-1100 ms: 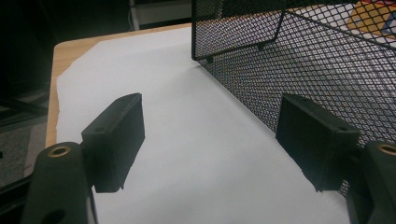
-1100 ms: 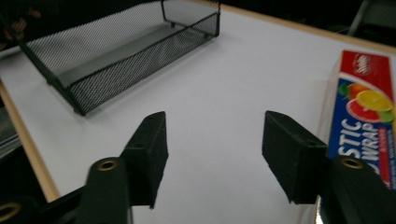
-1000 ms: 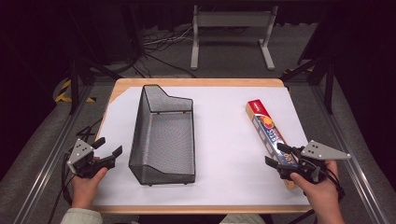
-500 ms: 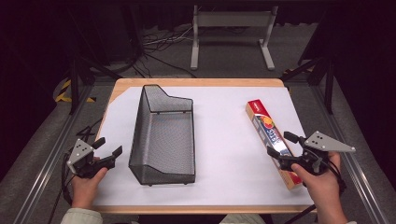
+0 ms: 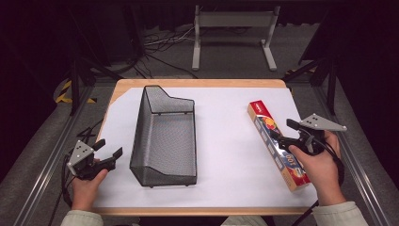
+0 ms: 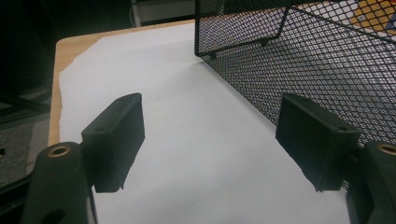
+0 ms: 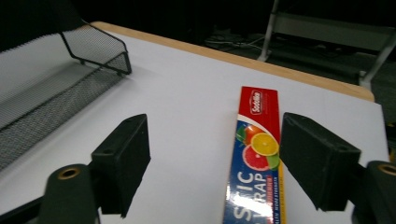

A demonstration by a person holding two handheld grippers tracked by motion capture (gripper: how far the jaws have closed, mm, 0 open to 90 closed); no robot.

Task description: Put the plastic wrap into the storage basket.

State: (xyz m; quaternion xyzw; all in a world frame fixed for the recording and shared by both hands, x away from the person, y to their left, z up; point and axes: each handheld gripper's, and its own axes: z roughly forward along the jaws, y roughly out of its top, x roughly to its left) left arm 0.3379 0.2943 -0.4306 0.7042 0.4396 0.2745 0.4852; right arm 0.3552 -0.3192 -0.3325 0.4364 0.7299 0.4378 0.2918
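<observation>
My right gripper (image 5: 285, 132) has slid along the plastic wrap box (image 5: 277, 143) toward its far end; its fingers have just been closing a little, spread, the box low between them, untouched; the box lies flat on the tabletop (image 5: 226, 141), right of the mesh basket (image 5: 164, 136); my left gripper (image 5: 104, 151) waits, fingers spread; I think the grab comes next.

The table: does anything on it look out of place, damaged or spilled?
Nothing stands out. The mesh basket stands upright and whole on the white sheet, and the wrap box lies flat and closed near its right edge, slightly slanted. Nothing is spilled. One sheet corner, far left, is cut off, baring the wood.
</observation>
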